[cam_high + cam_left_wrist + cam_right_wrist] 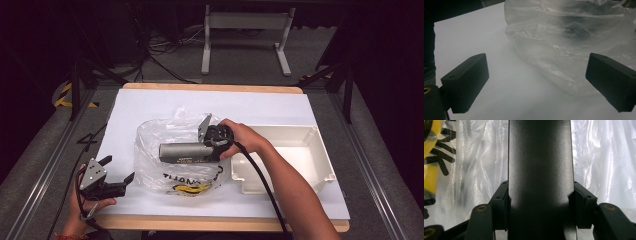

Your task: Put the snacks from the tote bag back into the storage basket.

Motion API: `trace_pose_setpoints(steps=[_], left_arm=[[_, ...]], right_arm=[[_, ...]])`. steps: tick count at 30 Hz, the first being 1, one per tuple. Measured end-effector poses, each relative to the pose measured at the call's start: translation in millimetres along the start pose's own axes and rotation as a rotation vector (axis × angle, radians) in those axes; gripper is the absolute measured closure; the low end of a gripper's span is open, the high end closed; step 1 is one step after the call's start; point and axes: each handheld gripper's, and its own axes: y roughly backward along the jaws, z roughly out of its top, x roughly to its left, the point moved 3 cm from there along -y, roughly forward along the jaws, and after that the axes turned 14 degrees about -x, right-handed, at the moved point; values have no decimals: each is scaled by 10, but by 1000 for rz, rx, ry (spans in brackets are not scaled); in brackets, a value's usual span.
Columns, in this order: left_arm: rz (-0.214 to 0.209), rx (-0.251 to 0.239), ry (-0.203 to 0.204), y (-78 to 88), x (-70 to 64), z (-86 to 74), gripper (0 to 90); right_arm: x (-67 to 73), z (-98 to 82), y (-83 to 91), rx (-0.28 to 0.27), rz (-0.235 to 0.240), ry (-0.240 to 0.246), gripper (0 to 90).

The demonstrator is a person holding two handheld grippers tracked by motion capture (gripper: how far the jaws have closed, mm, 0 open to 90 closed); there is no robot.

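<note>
Two grippers were in play. Right gripper (212, 145) was pinched on a dark grey cylinder (186, 151), its jaws clamped on both sides in the right gripper view. Cylinder lay over the clear plastic bag (165, 170), long axis running left-right across the table, pointing away from the right hand toward the left side. Left gripper (117, 175) sat w/ jaws spread, holding nothing, just beside the bag's near-left edge. White tray (320, 165) stood to the right, apart. Judging by this, next move likely turns on the bag mouth vs. the cylinder tip; right hand nearer.
</note>
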Motion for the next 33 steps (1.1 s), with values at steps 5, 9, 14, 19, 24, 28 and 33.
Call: trace_pose_setpoints(steps=[5,9,14,19,24,28,33], left_arm=[[0,0,3,1,1,0,56],[0,-1,2,2,2,1,55],[0,-1,4,4,4,-1,55],[0,-1,4,6,5,1,54],[-2,-2,3,5,2,2,54],[-2,-2,3,8,4,3,54],[-2,-3,2,7,3,4,54]], right_arm=[[1,10,53,-7,-3,4,427],[1,21,86,-10,-13,9,427],[0,59,161,-12,-29,17,427],[-6,96,244,-25,-44,34,427],[-9,108,341,-48,-55,30,427],[-1,133,414,-62,-63,41,427],[31,187,523,-83,-64,43,427]])
